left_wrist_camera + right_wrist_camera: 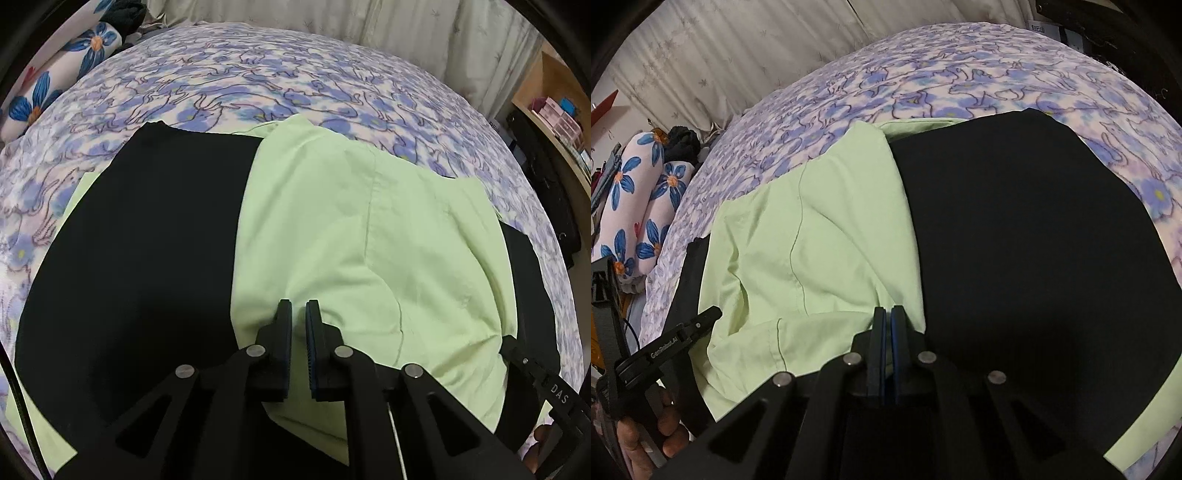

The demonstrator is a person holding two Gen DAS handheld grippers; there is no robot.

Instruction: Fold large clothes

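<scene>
The large garment (332, 229), black with a pale green side showing, lies spread on a bed (258, 81) covered in blue-flowered bedding, with a green part folded over the black body.

Starting at the left: the left gripper (299, 306) hangs over the near edge of the green fold. Its fingers stand almost together, with only a narrow slit between the pads, and I cannot make out any cloth pinched in that slit; the green fabric seems to lie just beneath and beyond the tips. If this gripper lifts now it may well come away empty, or catch only the top layer, and the fold would slump or drag crooked.

Moving right: the right gripper (888, 310) sits at the line where the green fold meets the black panel. Its fingers are pressed together, and the tips touch the green edge; whether a thin hem is caught between them is hidden. A pull with an uneven hold, one side gripped and the other not, would probably skew the garment and rumple the flat black part. The soft bedding could also bunch up with the cloth if the tips dig down too far
</scene>
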